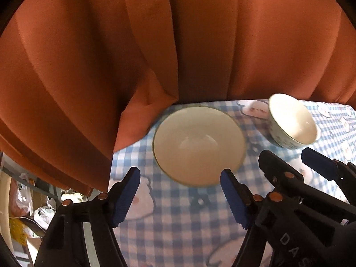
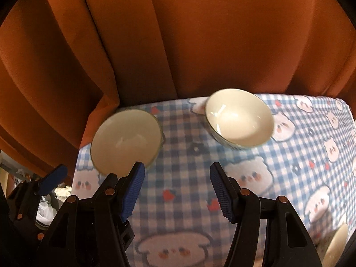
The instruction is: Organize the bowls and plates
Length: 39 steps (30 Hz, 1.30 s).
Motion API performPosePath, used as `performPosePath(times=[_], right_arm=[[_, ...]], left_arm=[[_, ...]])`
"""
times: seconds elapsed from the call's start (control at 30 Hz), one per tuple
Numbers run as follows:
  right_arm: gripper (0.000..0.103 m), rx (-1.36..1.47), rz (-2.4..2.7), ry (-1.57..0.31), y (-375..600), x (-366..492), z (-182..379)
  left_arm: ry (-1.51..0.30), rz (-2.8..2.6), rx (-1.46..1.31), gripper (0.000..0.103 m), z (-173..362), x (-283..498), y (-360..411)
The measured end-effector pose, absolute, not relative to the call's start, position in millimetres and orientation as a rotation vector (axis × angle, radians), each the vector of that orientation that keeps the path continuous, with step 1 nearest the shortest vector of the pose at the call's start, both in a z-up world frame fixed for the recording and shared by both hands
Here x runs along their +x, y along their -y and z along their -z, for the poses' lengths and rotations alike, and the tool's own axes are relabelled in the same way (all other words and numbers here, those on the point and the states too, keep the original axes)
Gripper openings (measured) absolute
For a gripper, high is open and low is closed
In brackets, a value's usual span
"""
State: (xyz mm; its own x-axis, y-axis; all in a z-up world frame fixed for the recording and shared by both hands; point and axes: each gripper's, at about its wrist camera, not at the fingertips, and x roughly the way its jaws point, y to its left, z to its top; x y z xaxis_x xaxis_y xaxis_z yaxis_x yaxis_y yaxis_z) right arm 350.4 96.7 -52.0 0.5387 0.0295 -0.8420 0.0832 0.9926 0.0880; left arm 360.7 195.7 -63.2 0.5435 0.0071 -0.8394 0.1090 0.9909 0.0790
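An orange curtain (image 1: 155,55) fills the background and hangs down to the far edge of a table covered in a blue checked cloth (image 2: 178,211) printed with little cartoon faces. Two cream bowls stand upright on that cloth near the curtain. The wider bowl (image 1: 199,145) sits at the left, close against the curtain folds; the patterned bowl (image 1: 291,121) stands to its right, apart from it, with bare cloth between them. At the lower right edge of the right wrist view a pale rim shows, too cropped to identify.

The left gripper (image 1: 180,197) has its blue pads spread apart with nothing between them, poised just short of the wider bowl's near rim. The right gripper (image 2: 176,191) is likewise parted and empty, over the cloth between the two bowls, with the patterned bowl (image 2: 239,120) ahead and slightly right.

The step in hand looks like an approach for picking up a bowl, probably to nest one in the other. To do it well, each gripper should come down with one pad inside the rim and one outside, squarely across the wall, not skewed. Glazed ware is likely slippery, so a firm bite low on the wall is safer, and the lift should stay level, clear of the curtain
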Motion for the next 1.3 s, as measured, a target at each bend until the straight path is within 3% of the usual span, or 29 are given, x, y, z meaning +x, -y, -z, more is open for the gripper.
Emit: performPosePath(times=[0.1,0.2,0.3,0.47,0.53,0.63,0.77,1.3], right_arm=[[0.064,0.125,0.024,-1.013,-100,370,61],[0.055,0.128,0.001,-1.023,-105,388,69],[0.053,0.146,-0.007,-1.031,-108,405,78],[0.041,0.150,-0.009,-1.057,-112,425,95],[0.039,0.151,-0.015,-1.071,-112,430,102],[0.022,0.155,-0.035,-1.097,-114,436,111],[0.016,0.157,-0.049,-1.107,-117,436,117],[0.016,0.142,-0.035,-1.118,-111,412,102]], left_arm=[[-0.999,0.062,0.120,0.072,72,378,-198],[-1.004,0.055,0.094,0.069,81,394,-201],[-1.013,0.036,0.080,0.066,89,408,-204],[-1.046,0.019,0.096,0.061,105,425,-207],[-1.066,0.022,0.086,0.053,111,429,-208],[-1.092,0.014,0.073,0.042,119,433,-210],[-1.091,-0.012,0.075,0.033,121,435,-208],[-1.100,0.014,0.072,0.032,106,411,-200]])
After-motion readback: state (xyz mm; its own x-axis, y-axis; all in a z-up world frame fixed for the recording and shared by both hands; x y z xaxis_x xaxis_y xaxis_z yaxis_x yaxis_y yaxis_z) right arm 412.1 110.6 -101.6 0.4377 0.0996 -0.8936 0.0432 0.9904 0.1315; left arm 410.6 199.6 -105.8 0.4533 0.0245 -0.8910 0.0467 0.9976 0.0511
